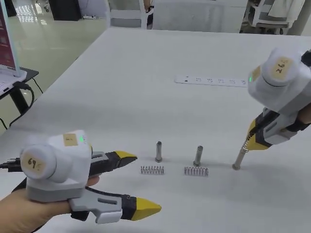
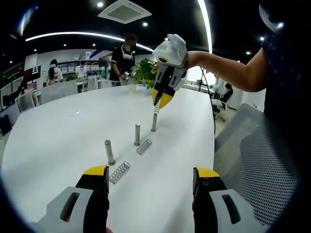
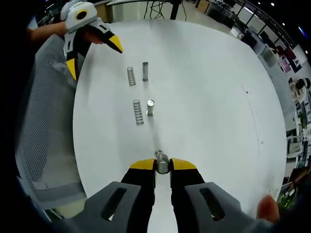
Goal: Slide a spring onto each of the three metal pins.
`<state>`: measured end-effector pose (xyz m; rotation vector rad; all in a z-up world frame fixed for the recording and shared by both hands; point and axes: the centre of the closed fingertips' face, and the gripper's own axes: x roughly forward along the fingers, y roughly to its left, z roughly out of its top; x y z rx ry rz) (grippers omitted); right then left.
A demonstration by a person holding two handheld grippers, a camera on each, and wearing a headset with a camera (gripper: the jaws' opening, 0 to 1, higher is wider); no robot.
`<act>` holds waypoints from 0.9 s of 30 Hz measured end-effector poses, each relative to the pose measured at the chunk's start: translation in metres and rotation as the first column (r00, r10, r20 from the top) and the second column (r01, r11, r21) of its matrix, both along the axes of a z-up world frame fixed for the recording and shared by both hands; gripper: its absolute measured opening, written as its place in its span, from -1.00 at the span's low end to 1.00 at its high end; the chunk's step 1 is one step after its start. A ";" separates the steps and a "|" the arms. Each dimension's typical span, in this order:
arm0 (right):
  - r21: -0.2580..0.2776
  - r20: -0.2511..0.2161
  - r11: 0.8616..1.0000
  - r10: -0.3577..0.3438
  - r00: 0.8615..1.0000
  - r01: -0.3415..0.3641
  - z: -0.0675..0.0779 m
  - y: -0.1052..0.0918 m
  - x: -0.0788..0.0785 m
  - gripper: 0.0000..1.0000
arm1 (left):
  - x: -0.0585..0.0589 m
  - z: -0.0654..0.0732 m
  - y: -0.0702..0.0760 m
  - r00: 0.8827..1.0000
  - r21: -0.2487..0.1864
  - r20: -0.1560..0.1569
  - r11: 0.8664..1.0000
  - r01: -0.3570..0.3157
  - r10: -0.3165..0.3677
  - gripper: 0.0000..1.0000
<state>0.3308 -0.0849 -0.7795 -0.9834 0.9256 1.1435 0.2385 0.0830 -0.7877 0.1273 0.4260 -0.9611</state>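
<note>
Three metal pins stand in a row on the white table (image 1: 121, 97): left pin (image 1: 158, 151), middle pin (image 1: 198, 155), right pin (image 1: 239, 158). My right gripper (image 1: 256, 141) is shut on a spring (image 1: 248, 141) held just over the tilted right pin's top; the spring (image 3: 162, 164) sits between its yellow tips. Two loose springs (image 1: 152, 170) (image 1: 196, 171) lie in front of the left and middle pins. My left gripper (image 1: 141, 182) hovers open and empty near the table's front, left of the pins. The right gripper (image 2: 167, 73) and pins (image 2: 137, 134) also appear in the left gripper view.
A white power strip (image 1: 211, 80) lies further back on the table. A mesh chair (image 2: 252, 160) stands beside the table edge. People (image 2: 124, 58) and desks are in the room behind.
</note>
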 end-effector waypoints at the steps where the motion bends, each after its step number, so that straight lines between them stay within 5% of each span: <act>1: 0.001 0.000 1.000 0.001 1.000 -0.001 0.000 0.000 0.000 -0.83 | 0.000 0.000 0.000 1.000 0.001 0.000 1.000 0.000 0.000 0.31; 27: -0.011 -0.057 1.000 -0.028 0.998 0.028 -0.035 0.002 0.001 -0.83 | 0.001 -0.001 0.000 1.000 0.005 0.000 1.000 0.005 -0.005 0.28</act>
